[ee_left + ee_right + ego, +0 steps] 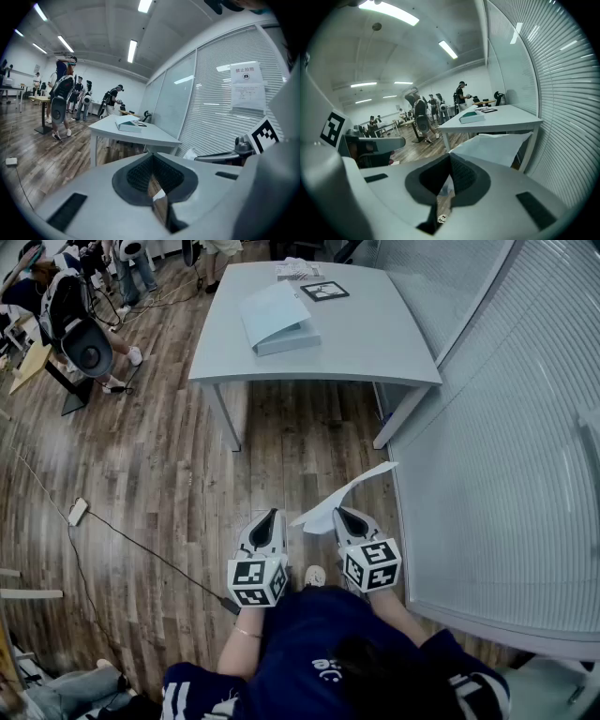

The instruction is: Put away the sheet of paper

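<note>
White sheet of paper (pixel 352 489), nipped only by its edge in the right gripper (pixel 345 514), could slip; left gripper (pixel 271 517) closed, empty.

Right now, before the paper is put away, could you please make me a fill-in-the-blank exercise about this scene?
The right gripper holds the sheet of paper above the wooden ___.
The left gripper, jaws together, holds ___.
The light blue box lies on the ___.
Missing words: floor; nothing; table.
</note>
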